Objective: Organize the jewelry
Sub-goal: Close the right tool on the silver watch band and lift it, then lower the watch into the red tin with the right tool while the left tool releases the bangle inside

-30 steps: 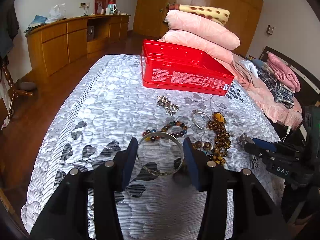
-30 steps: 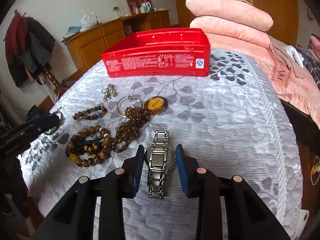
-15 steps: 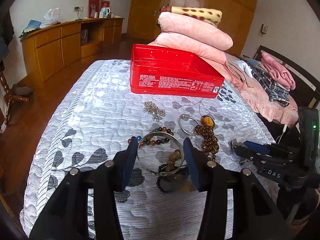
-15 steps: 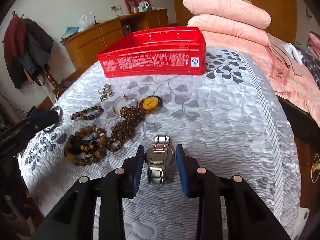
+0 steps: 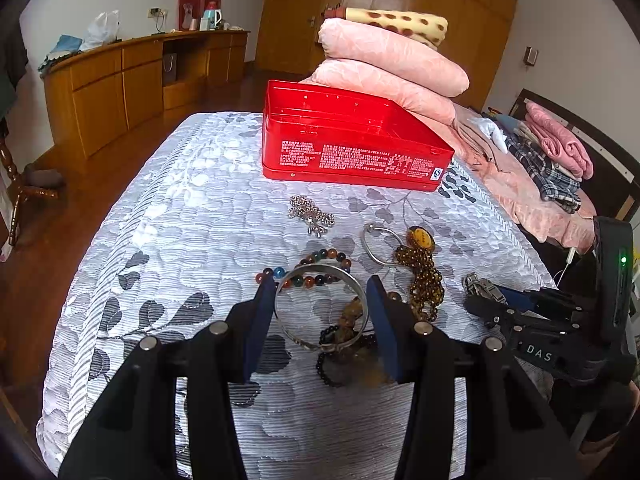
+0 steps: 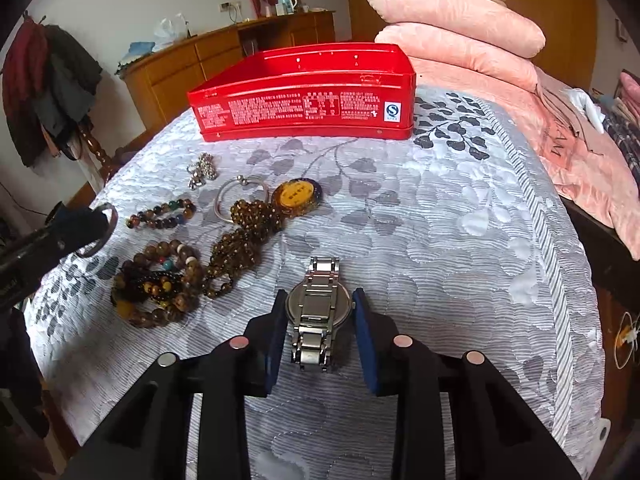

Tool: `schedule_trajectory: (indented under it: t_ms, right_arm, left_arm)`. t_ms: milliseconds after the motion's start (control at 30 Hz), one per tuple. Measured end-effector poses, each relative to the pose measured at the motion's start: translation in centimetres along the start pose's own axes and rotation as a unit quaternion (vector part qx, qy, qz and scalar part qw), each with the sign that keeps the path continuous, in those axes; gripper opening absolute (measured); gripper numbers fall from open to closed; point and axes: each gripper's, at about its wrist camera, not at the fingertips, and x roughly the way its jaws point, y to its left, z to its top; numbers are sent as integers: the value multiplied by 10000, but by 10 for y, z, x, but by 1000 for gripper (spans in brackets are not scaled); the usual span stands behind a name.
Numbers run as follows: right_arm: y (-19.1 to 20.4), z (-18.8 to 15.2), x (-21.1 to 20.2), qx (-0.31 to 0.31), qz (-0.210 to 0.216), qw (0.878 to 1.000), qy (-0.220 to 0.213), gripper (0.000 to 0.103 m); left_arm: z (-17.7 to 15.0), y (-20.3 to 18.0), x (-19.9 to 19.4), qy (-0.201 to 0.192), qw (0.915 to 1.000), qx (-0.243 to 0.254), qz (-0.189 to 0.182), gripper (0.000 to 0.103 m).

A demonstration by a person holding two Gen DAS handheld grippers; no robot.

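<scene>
Red tin (image 5: 352,152), open-topped, sits at the far end of the bedspread (image 5: 180,220), straight ahead of both claws. Left claw (image 5: 320,312) grips a thin silver bangle (image 5: 320,308) raised above the beads (image 5: 316,272). Right claw (image 6: 318,320) pinches a steel watch (image 6: 318,312) across its case, band pointing toward the tin; it looks slightly nearer.

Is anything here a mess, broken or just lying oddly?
Nothing looks broken. The oddest spot is the heap of bead bracelets on the bedspread, piled over one another and touching the brown bead necklace. The red tin appears empty, with the jewelry loose in front of it.
</scene>
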Motion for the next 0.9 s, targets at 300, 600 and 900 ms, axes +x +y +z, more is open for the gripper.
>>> schedule_trajectory:
  t_ms: [300,600,900]
  right_arm:
    - [-2,27,-27,-17,86,9990,-433,32]
    - [-4,95,-47,-289,176,9949,-953,32]
    - [-15,179,-18,-256,251,9921,-1200,32]
  left_arm:
    - [17,-2,-3,-182,9998,39,-38,45]
    - [80,-14,-1,-598,9976,285,-206,45]
    - [159,-23,57,-652,9970,343,-255,45]
